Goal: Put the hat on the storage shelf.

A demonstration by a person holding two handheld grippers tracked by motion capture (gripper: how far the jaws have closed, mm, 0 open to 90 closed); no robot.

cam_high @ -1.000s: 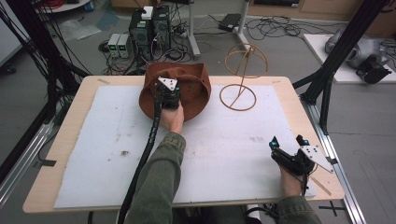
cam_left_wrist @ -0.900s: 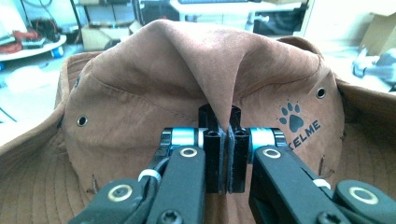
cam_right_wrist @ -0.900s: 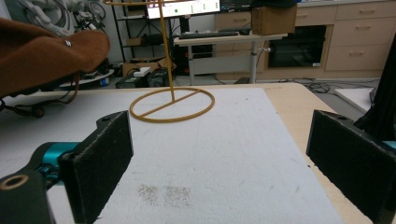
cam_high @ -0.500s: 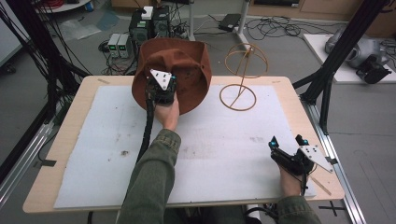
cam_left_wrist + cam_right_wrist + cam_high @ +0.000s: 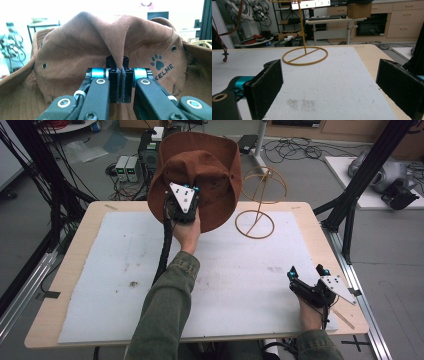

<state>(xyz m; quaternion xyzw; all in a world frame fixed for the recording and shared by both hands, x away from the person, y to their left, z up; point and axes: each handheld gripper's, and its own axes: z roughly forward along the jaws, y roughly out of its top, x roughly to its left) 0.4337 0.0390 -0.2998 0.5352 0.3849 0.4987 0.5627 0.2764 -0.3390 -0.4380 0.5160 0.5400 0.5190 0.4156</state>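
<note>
A brown brimmed hat (image 5: 205, 170) hangs in the air above the table's far edge, pinched by a fold of its crown in my left gripper (image 5: 190, 190). In the left gripper view the black jaws are shut on that fold of the hat (image 5: 120, 40), beside a paw-print logo. A yellow wire hat stand (image 5: 260, 200) with a ring base stands to the right of the hat. My right gripper (image 5: 307, 271) rests open near the table's front right corner, nothing between its pads (image 5: 265, 85). The stand's ring base (image 5: 305, 55) lies ahead of it.
A white mat (image 5: 125, 270) covers most of the wooden table (image 5: 60, 285). Black frame posts rise at both sides. Cables and electronics boxes (image 5: 127, 167) sit on the floor beyond the far edge. A cable trails from the left gripper along the sleeve.
My left gripper has risen and carried the hat up off the table, tilting it so the crown faces the camera. The right gripper has stayed where it was.
</note>
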